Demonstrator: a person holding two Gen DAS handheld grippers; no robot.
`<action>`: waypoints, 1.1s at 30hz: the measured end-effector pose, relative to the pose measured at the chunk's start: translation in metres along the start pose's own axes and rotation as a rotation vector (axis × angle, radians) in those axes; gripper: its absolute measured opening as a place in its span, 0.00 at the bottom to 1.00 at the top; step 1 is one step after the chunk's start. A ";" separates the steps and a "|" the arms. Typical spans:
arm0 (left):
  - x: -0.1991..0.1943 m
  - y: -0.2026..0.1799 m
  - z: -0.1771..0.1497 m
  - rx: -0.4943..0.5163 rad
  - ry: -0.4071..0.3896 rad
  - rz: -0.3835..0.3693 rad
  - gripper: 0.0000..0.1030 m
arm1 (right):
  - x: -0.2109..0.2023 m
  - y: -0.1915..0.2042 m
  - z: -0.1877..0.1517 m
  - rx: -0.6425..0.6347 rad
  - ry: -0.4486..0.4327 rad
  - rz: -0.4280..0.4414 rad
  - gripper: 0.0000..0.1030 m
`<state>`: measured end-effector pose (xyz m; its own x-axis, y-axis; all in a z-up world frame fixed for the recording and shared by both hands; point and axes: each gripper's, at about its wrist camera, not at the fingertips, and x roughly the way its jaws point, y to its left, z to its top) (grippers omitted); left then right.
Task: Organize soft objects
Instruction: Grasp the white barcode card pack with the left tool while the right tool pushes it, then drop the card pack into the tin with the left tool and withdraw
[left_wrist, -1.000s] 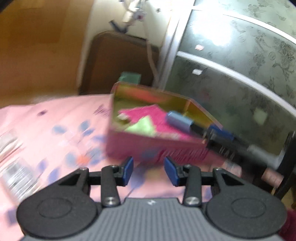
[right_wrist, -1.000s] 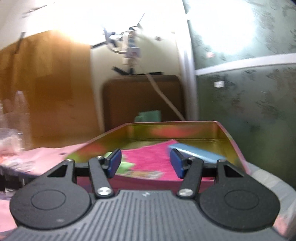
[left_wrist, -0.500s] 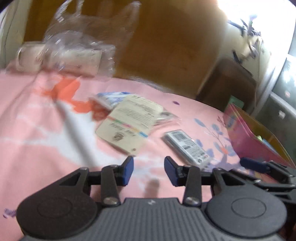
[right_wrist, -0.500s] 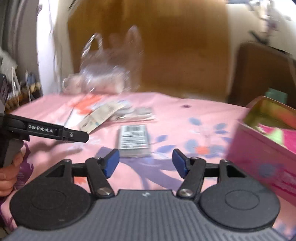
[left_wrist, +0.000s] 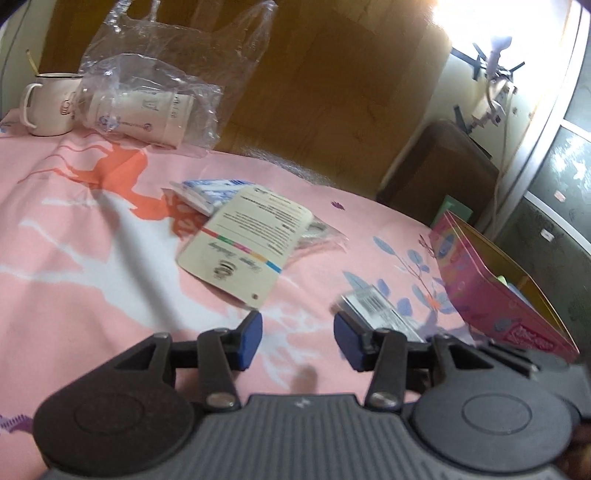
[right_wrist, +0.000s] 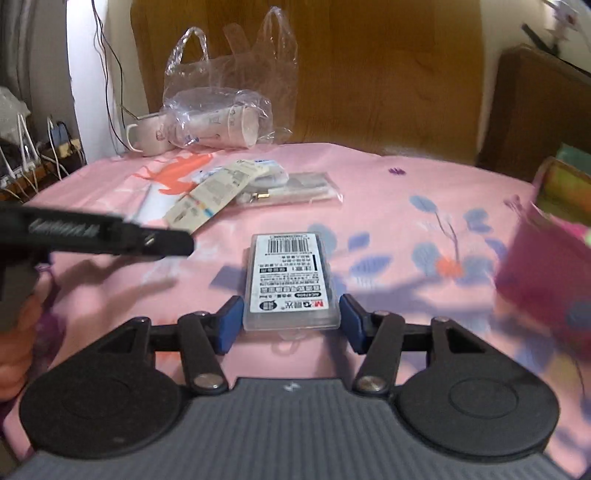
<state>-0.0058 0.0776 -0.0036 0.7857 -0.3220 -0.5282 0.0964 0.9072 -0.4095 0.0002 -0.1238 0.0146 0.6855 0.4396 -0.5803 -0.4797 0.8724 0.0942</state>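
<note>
The pink tin box (left_wrist: 495, 291) sits open at the right edge of the pink cloth (left_wrist: 92, 236), and inside it only a sliver of green and blue shows against the gold lining; the rest of its contents are hidden. Out on the cloth lies a clear plastic case (right_wrist: 291, 280) with a barcode label, small printed characters and a red logo along its near edge, too small to read.

The right gripper (right_wrist: 291, 323) straddles the near end of that case, blue pads on either side with gaps, jaws closing but not pressing on it. The left gripper (left_wrist: 297, 341) hangs over bare cloth, jaws opening, nothing between them. In the right wrist view its black arm crosses at the left with white lettering, blurred.

Farther back, a cream card (left_wrist: 245, 240) with a coloured stripe and cursive script lies over a clear packet (right_wrist: 295, 188) and a blue-and-white pack (left_wrist: 207, 188). At the back, a clear plastic bag (right_wrist: 229, 99) holds a stack of paper cups (right_wrist: 225, 127) lying on its side, and a white mug (left_wrist: 50, 103) stands beside it.
</note>
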 end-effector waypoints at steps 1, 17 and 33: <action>0.000 -0.002 -0.001 0.004 0.013 -0.008 0.43 | -0.006 0.002 -0.005 0.006 -0.004 -0.007 0.58; 0.033 -0.093 -0.011 -0.019 0.253 -0.266 0.27 | -0.056 -0.037 -0.038 0.295 -0.132 0.063 0.57; 0.106 -0.269 0.047 0.249 0.195 -0.459 0.27 | -0.116 -0.134 -0.020 0.248 -0.420 -0.357 0.57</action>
<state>0.0801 -0.1873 0.0858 0.5041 -0.7217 -0.4744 0.5623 0.6912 -0.4540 -0.0261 -0.2956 0.0527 0.9624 0.1135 -0.2466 -0.0730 0.9832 0.1675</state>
